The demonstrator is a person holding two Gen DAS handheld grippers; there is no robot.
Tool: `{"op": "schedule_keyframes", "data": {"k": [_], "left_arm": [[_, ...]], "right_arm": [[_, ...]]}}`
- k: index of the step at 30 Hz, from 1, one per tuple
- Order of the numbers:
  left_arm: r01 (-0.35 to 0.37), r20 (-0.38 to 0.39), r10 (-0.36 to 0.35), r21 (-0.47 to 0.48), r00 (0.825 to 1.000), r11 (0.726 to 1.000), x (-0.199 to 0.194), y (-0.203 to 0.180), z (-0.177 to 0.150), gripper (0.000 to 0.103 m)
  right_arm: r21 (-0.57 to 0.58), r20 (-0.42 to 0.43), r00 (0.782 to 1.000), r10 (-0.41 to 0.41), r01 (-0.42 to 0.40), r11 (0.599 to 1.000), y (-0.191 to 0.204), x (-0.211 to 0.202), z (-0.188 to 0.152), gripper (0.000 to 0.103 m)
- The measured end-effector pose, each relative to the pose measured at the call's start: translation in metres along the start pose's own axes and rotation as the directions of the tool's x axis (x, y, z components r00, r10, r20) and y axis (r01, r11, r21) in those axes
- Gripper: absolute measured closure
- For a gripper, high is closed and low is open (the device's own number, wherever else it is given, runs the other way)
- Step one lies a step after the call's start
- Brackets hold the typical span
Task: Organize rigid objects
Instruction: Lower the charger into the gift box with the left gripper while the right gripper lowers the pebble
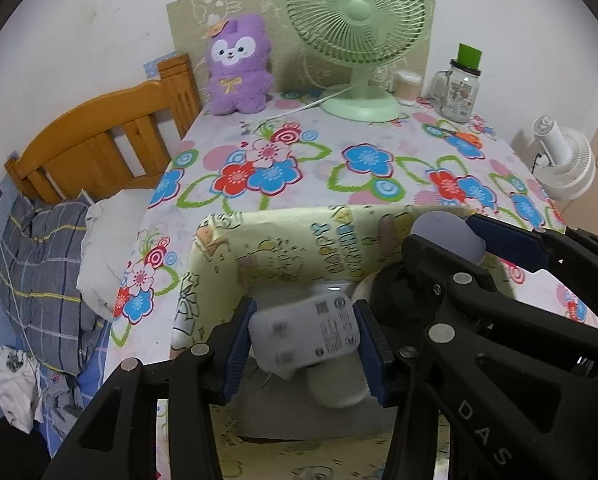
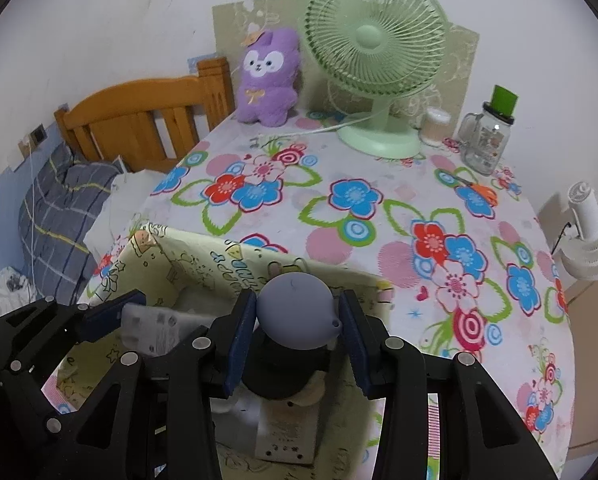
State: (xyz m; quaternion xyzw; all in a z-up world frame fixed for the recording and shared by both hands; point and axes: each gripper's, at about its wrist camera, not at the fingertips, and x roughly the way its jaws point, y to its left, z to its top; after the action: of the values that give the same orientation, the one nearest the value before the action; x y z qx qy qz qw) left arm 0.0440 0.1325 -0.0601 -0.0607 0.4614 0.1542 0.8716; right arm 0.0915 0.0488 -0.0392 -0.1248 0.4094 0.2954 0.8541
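My left gripper [image 1: 304, 322] is shut on a white power adapter [image 1: 307, 332], its blue pads pressing both sides. It hangs over the open yellow cartoon-print fabric box [image 1: 219, 248] at the near edge of the table. In the right wrist view my right gripper [image 2: 297, 309] is shut on a round grey-blue object [image 2: 295, 314] above the same box [image 2: 203, 264]. Both grippers are side by side; the left one's adapter [image 2: 151, 328] shows at the left of that view. Inside the box lie a dark round item [image 2: 283, 376] and a grey block [image 2: 287, 436], partly hidden.
The flowered tablecloth [image 2: 379, 184] carries a green fan [image 2: 375, 48], a purple plush [image 2: 269, 76], a glass jar mug with a green lid [image 2: 485, 140], a swab tub [image 2: 435, 126] and orange scissors [image 2: 485, 192]. A wooden bed [image 1: 99, 140] with a plaid pillow lies left; a white fan [image 2: 591, 232] stands right.
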Motion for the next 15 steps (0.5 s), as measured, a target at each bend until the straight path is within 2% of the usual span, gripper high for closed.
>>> {"op": "schedule_keyframes", "data": {"k": [6, 10, 15], "left_arm": [[-0.023, 0.025, 0.022, 0.018, 0.999, 1.000, 0.001, 0.005, 0.000, 0.048], [-0.024, 0.019, 0.024, 0.019, 1.000, 1.000, 0.007, 0.009, 0.001, 0.039], [0.022, 0.018, -0.023, 0.043, 1.000, 0.999, 0.007, 0.006, -0.002, 0.025]], "right_arm": [[-0.007, -0.026, 1.000, 0.014, -0.014, 1.000, 0.008, 0.016, 0.002, 0.057], [-0.020, -0.036, 0.999, 0.012, -0.013, 1.000, 0.011, 0.023, 0.004, 0.057], [-0.014, -0.055, 0.998, 0.027, -0.027, 1.000, 0.010, 0.028, 0.002, 0.057]]}}
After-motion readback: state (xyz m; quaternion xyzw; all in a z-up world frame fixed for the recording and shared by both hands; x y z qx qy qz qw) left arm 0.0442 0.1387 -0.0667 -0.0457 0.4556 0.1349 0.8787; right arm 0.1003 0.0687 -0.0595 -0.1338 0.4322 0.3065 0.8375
